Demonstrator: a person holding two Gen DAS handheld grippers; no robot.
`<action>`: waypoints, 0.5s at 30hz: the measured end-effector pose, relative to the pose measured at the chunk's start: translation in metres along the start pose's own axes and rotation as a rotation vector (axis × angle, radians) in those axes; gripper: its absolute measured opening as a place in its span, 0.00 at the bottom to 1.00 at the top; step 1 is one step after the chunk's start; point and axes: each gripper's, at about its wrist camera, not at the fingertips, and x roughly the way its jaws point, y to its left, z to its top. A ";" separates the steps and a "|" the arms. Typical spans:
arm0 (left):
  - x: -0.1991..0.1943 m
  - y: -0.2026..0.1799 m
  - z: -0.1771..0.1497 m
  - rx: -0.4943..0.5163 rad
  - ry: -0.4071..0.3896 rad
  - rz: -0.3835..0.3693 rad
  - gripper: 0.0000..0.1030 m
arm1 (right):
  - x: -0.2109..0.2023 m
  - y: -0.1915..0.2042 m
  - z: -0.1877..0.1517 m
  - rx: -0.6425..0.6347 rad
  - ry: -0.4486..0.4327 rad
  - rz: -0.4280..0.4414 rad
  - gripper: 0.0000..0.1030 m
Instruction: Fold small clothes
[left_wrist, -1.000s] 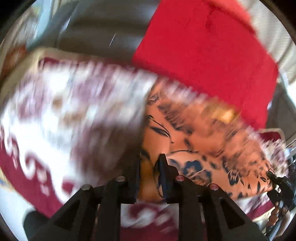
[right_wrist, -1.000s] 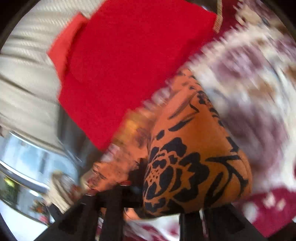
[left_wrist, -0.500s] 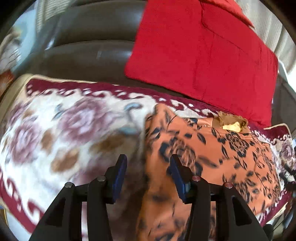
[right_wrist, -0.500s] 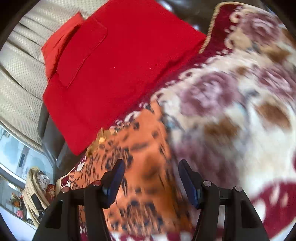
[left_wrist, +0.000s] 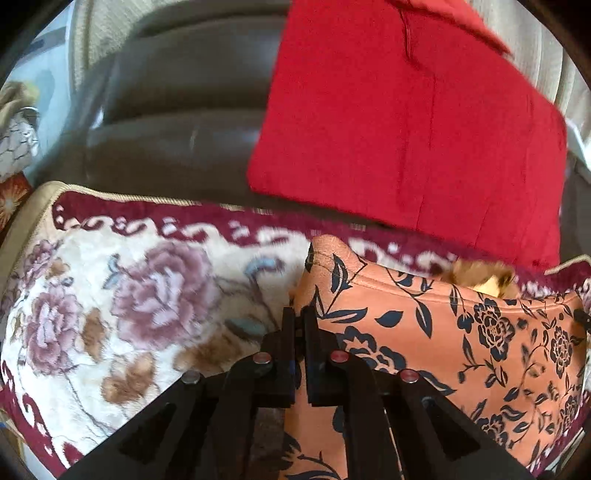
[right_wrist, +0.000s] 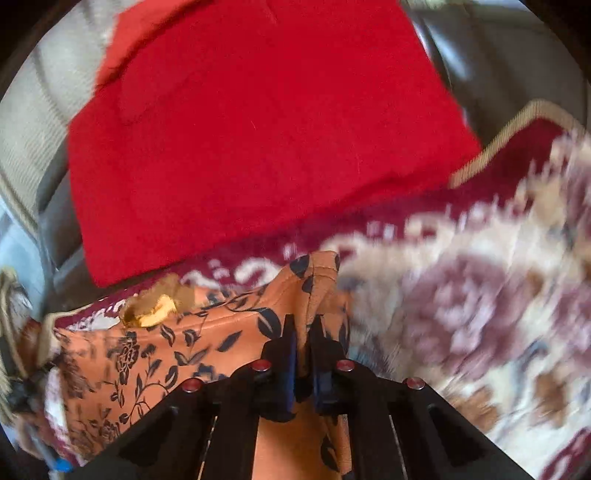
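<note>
Now both claws have just snapped closed on the cloth, where half a second ago their jaws stood wide apart above it. The left claw (left_wrist: 299, 317) is clenched on the orange flowered cloth (left_wrist: 461, 332), pinching its edge so that a corner peaks up just beyond the fingertips. To the right of this claw the cloth spreads flat; to its left lies the bare flowered blanket (left_wrist: 129, 295). The right claw (right_wrist: 303, 325) is likewise clenched on the cloth (right_wrist: 207, 347), a raised fold of fabric caught between its fingers. From this claw the cloth runs left and the blanket (right_wrist: 480, 314) lies to the right, blurred. Beyond both claws, past the blanket's dark red border, a red cushion (left_wrist: 406, 122) leans against a dark sofa (left_wrist: 177, 110). A small yellow-brown scrap (right_wrist: 155, 310) sits at the cloth's far edge; what it is cannot be told. Judging by the two fresh grips, a fold is starting: the next move is likely lifting the pinched edge and carrying it over.
</note>
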 end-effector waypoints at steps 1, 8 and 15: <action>0.000 0.001 0.001 -0.003 -0.010 0.002 0.04 | -0.006 0.002 0.004 -0.006 -0.021 -0.005 0.07; 0.066 0.001 -0.009 0.026 0.143 0.075 0.08 | 0.071 -0.023 0.003 0.067 0.156 -0.046 0.07; 0.017 0.017 0.000 -0.082 0.071 0.073 0.32 | 0.022 -0.031 0.001 0.133 0.067 -0.040 0.29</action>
